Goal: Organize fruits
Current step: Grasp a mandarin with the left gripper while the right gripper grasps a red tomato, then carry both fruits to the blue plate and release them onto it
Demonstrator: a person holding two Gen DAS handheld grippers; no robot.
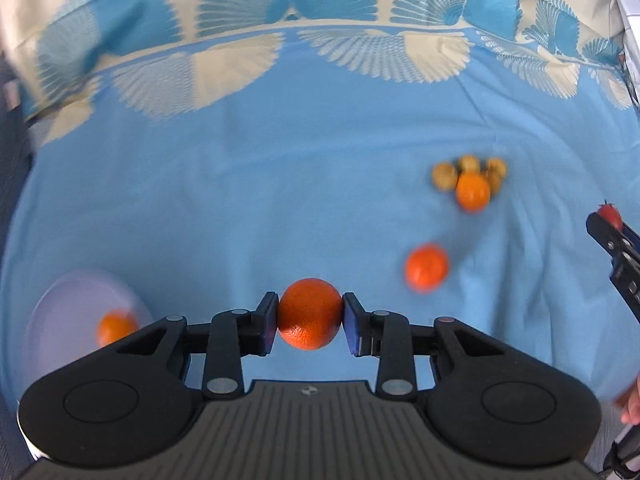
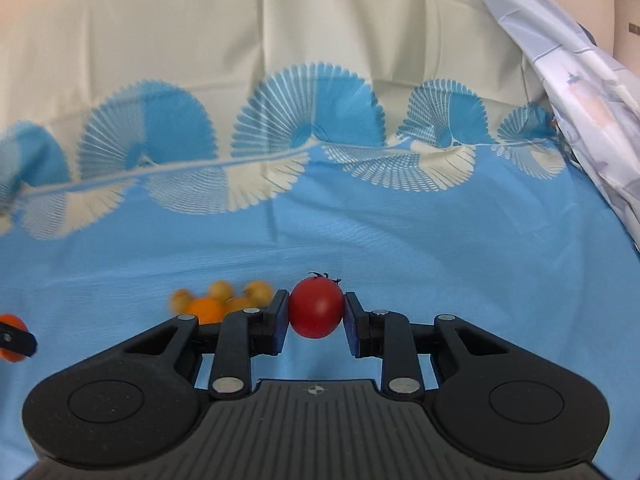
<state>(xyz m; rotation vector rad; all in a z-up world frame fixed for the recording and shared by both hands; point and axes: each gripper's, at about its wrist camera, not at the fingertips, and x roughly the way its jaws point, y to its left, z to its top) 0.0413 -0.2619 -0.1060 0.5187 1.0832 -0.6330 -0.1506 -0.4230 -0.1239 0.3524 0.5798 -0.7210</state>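
My left gripper (image 1: 310, 316) is shut on an orange tangerine (image 1: 310, 314) above the blue cloth. A pale plate (image 1: 64, 316) at the lower left holds one tangerine (image 1: 116, 327). Another tangerine (image 1: 426, 268) lies loose on the cloth, and one more (image 1: 473, 192) sits against several brown walnuts (image 1: 445, 176). My right gripper (image 2: 316, 314) is shut on a red tomato (image 2: 316, 307); it also shows at the right edge of the left wrist view (image 1: 608, 220). The walnut and tangerine cluster (image 2: 218, 300) lies to its left.
A blue cloth (image 1: 280, 180) with a cream fan pattern covers the surface and rises at the back. A pale patterned fabric (image 2: 580, 92) hangs at the right. The left gripper's tangerine shows at the left edge of the right wrist view (image 2: 12, 342).
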